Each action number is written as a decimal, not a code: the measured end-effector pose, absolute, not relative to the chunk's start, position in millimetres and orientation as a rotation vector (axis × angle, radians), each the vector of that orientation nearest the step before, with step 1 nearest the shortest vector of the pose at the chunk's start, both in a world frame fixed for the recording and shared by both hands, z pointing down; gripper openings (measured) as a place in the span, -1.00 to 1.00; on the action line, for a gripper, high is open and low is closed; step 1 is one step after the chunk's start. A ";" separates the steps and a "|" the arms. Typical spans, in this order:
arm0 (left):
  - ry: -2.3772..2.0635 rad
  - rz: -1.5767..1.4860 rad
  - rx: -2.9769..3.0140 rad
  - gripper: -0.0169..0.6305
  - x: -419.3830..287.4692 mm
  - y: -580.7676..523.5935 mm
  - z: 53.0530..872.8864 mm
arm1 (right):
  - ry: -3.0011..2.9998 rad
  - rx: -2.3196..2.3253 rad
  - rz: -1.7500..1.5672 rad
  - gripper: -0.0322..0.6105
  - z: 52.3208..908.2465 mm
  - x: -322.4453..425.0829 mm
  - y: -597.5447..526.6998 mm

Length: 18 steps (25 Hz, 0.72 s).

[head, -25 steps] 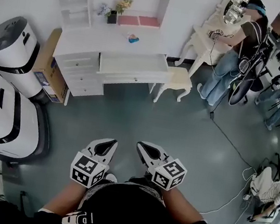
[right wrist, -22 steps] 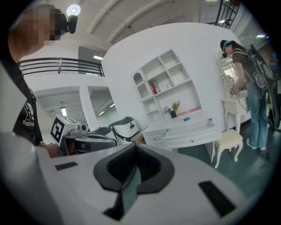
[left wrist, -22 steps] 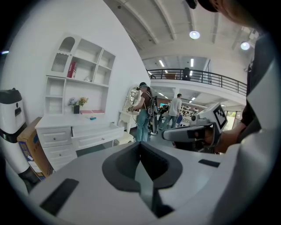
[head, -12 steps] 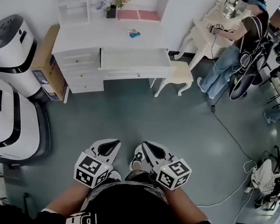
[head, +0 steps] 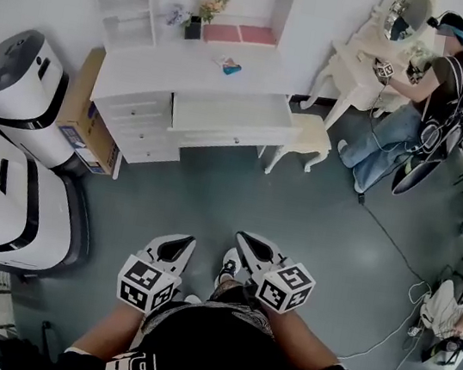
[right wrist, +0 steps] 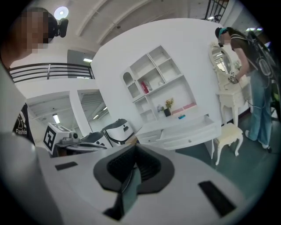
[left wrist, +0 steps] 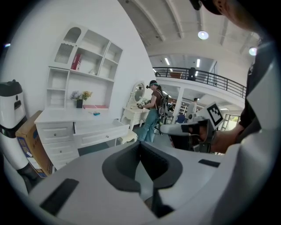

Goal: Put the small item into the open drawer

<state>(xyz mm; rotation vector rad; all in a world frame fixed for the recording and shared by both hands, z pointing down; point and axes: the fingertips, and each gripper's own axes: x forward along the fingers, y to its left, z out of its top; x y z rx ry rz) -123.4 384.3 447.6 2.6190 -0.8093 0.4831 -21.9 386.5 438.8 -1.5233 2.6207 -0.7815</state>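
Observation:
The small blue and red item (head: 230,66) lies on top of the white desk (head: 146,66), far ahead of me across the floor. Below it the desk's wide drawer (head: 225,114) stands pulled open. Both grippers are held low by my waist, well short of the desk. My left gripper (head: 180,242) is shut with nothing in it, and so is my right gripper (head: 248,243). The right gripper view shows the item (right wrist: 182,116) and the drawer (right wrist: 193,126) in the distance. The left gripper view shows the same item (left wrist: 96,113) and drawer (left wrist: 99,130).
Two large white machines (head: 19,94) (head: 10,206) and a cardboard box (head: 85,117) stand left of the desk. A cream stool (head: 309,135) sits at its right end. A person (head: 427,106) stands at a vanity table. A cable (head: 395,249) runs over the grey floor.
The head view has shifted, so the desk and the person at the vanity sit further right in the picture. Both grippers stay shut by my waist.

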 end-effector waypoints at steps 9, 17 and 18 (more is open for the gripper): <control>-0.831 0.452 2.680 -0.91 -62.9 291.8 419.6 | 2.664 -1.514 -0.705 -0.88 423.0 25.1 298.3; -0.858 0.486 2.654 -0.91 -10.0 233.9 420.2 | 2.729 -1.453 -0.679 -0.88 414.5 76.0 232.9; -0.859 0.497 2.649 -0.91 -3.3 227.6 422.8 | 2.735 -1.445 -0.677 -0.88 414.7 82.3 226.3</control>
